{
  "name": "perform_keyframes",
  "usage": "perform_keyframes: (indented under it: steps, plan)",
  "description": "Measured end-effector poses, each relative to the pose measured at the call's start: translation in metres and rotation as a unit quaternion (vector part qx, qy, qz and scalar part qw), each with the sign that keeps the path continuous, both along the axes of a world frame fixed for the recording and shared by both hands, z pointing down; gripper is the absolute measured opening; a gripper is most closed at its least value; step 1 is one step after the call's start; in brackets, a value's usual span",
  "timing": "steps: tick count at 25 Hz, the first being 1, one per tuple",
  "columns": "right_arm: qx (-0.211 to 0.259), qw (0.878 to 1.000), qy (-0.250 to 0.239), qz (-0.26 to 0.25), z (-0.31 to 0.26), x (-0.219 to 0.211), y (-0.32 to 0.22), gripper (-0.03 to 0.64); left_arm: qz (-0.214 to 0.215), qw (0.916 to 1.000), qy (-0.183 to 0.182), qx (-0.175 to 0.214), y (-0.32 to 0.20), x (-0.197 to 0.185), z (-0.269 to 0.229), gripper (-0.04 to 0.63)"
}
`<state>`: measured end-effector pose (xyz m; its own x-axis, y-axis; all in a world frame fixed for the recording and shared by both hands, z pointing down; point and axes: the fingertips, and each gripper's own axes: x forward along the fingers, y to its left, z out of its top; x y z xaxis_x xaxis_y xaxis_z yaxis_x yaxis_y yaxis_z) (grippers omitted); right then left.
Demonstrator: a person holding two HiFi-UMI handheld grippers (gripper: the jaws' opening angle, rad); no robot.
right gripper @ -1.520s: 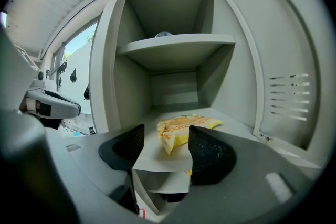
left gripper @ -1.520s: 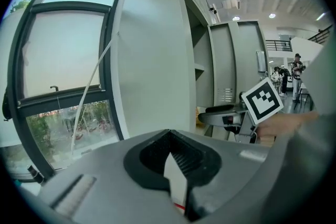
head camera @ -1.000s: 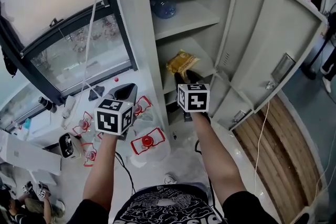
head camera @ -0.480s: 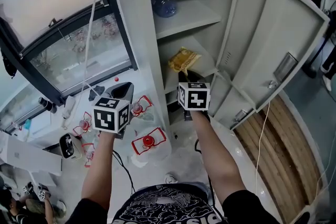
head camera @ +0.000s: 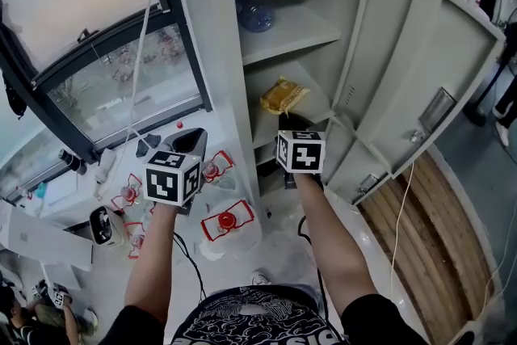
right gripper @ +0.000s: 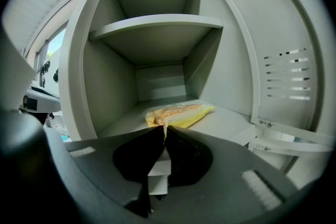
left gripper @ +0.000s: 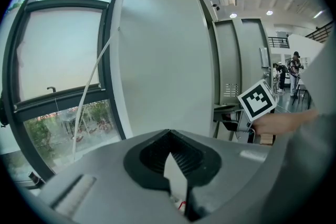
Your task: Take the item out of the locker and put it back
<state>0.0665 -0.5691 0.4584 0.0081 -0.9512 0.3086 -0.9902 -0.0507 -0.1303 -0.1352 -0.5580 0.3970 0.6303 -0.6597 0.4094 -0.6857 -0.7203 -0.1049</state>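
Note:
A yellow snack packet (head camera: 283,95) lies on the middle shelf of the open grey locker (head camera: 212,52). My right gripper (head camera: 294,119) is right at the packet's near edge. In the right gripper view the jaws stand closed (right gripper: 163,130), and a sliver of the yellow packet (right gripper: 178,113) runs down between their tips. My left gripper (head camera: 191,139) hangs outside the locker, to its left, above the floor. Its jaws are shut and empty (left gripper: 169,135), facing the locker's side wall.
A blue bottle (head camera: 254,12) lies on the upper shelf. The locker door (head camera: 440,61) stands open at the right, over wooden boards (head camera: 428,214). A window (head camera: 113,77) and a white cable (head camera: 144,44) are at the left. Red-and-white items (head camera: 227,220) lie on the floor.
Almost nothing has moved. The right gripper and the packet have kept their places at the shelf, and the view has shifted slightly. The left gripper has held still.

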Motion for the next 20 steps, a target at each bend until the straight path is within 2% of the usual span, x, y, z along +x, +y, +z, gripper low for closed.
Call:
perform_keyframes:
  steps: [7, 20]
  plan:
    - [0.007, 1.0, 0.001, -0.019, -0.006, -0.001, 0.005, 0.029, -0.006, 1.0, 0.005, 0.0, 0.005, 0.0, 0.0, 0.001]
    - [0.026, 0.998, 0.033, -0.052, -0.038, 0.003, 0.028, 0.028, -0.021, 0.9991, 0.037, -0.008, 0.028, 0.017, -0.011, 0.001]
